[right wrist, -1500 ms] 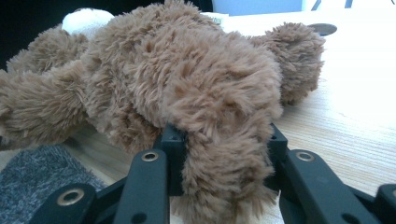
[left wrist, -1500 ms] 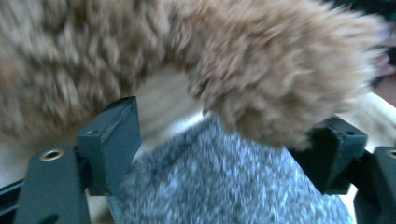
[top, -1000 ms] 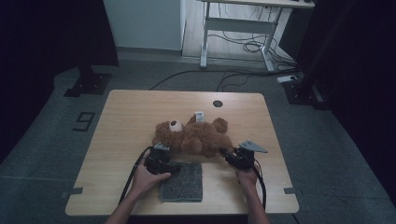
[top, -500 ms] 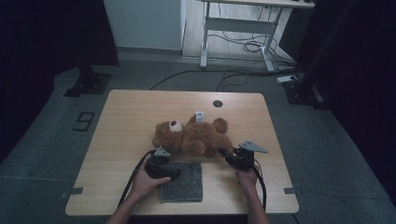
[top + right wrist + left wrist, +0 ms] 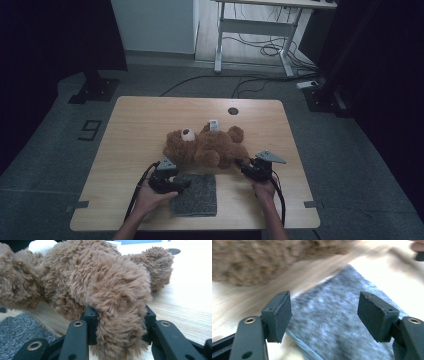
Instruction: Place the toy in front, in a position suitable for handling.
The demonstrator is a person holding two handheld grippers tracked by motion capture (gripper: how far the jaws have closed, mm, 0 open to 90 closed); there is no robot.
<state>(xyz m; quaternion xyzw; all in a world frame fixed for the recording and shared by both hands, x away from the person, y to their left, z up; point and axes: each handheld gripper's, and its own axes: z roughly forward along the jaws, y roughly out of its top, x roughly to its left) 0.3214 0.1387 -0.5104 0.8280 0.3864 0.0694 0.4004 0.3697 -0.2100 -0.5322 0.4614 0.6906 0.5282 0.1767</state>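
Right tool (image 5: pixel 117 328): jaws clamped on a limb of the teddy bear (image 5: pixel 100 282); fur bulges out between and over both pads. In the high view the right tool (image 5: pixel 245 166) sits at the bear's lower end, a hand (image 5: pixel 263 189) behind it, the grey plate on top.

Left tool (image 5: pixel 324 315): jaws stand wide apart, nothing between the pads; they have just been closing a little from their widest. View blurred. In the high view the left tool (image 5: pixel 184 185) lies at the near left corner of the grey cloth (image 5: pixel 196 194), held by the left hand (image 5: pixel 150 196).

Teddy bear (image 5: pixel 206 146): brown plush, lying on the tabletop (image 5: pixel 135 125), straight ahead of the right tool and held by it; ahead of and above the left tool, not touched by it. A white tag (image 5: pixel 213 124) shows on its far side, well beyond both tools.

Grey cloth (image 5: pixel 337 325): flat on the tabletop, directly under and ahead of the left tool's open jaws. In the right gripper view the cloth (image 5: pixel 20 332) shows low at the left of the right tool, just beside the bear; whether they touch I cannot tell.

Tabletop: pale wood; a round hole (image 5: pixel 232 111) far beyond the right tool, past the bear.

Cables: one trails back from each tool toward the person.
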